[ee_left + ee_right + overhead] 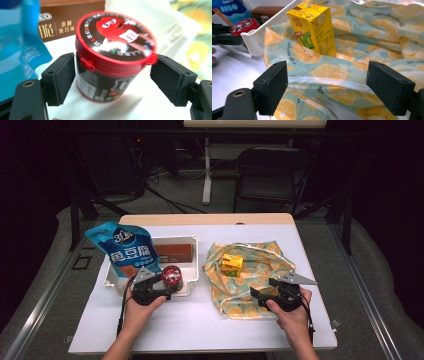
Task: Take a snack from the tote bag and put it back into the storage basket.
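Left tongs (112, 80) wide around candy tub (112, 57), right tongs (334, 87) open

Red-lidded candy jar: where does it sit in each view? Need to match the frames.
High view: the candy jar stands in the white tray, front right corner, just ahead of the left claw.
Left gripper view: centre frame, between the open jaws.
Right gripper view: far upper left, behind the tray's wall.
Shared landmark: the white tray.

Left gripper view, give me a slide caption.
Open fingers flank a red-lidded candy tub standing in the white tray.
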The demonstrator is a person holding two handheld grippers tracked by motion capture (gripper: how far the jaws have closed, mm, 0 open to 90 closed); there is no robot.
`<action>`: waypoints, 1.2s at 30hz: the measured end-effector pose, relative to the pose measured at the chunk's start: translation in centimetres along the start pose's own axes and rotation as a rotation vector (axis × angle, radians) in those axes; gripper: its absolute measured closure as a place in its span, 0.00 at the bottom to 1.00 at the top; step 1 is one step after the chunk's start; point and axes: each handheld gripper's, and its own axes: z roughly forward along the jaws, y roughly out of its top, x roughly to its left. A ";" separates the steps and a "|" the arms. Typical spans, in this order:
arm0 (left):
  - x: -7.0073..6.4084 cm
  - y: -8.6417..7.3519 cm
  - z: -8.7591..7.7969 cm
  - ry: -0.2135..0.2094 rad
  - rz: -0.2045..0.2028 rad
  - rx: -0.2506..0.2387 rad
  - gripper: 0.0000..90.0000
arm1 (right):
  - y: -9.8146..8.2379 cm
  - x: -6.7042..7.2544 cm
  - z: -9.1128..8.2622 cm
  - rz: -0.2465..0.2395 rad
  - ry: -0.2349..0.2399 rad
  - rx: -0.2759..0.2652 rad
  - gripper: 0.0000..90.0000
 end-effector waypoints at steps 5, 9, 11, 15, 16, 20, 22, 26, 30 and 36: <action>0.3 -0.6 -2.7 0.002 -0.064 -0.048 0.32 | -0.3 -0.3 -0.6 -0.006 -0.010 -0.001 0.19; 0.3 -1.2 -3.3 -0.073 -0.098 -0.060 0.72 | -0.7 -0.5 -0.8 0.000 -0.021 -0.004 0.19; 0.1 -1.3 -3.0 -0.061 -0.102 -0.025 0.87 | -0.7 -0.7 -0.8 0.004 -0.034 -0.008 0.19; -0.1 -1.3 -2.0 -0.053 -0.124 0.012 1.00 | -0.7 -0.9 -0.8 0.011 -0.049 -0.016 0.19; -0.1 -1.2 -1.7 -0.046 -0.139 0.017 1.00 | -0.7 -0.9 -0.8 0.011 -0.050 -0.017 0.19; 0.0 -0.7 -1.0 -0.040 -0.174 0.027 1.00 | -0.7 -0.9 -0.6 0.006 -0.066 -0.022 0.19; 0.1 -0.4 -0.7 -0.024 -0.196 0.021 1.00 | -0.7 -0.9 -0.5 0.007 -0.068 -0.021 0.19; 0.5 0.4 -0.3 -0.023 -0.201 0.011 1.00 | -0.7 -0.8 -0.5 0.006 -0.070 -0.027 0.20; 0.5 0.7 0.2 -0.010 -0.211 0.009 1.00 | -0.7 -0.8 -0.6 0.005 -0.069 -0.030 0.20; 0.5 1.5 0.8 0.035 -0.204 0.011 1.00 | -0.6 -0.8 -0.6 0.002 -0.069 -0.032 0.20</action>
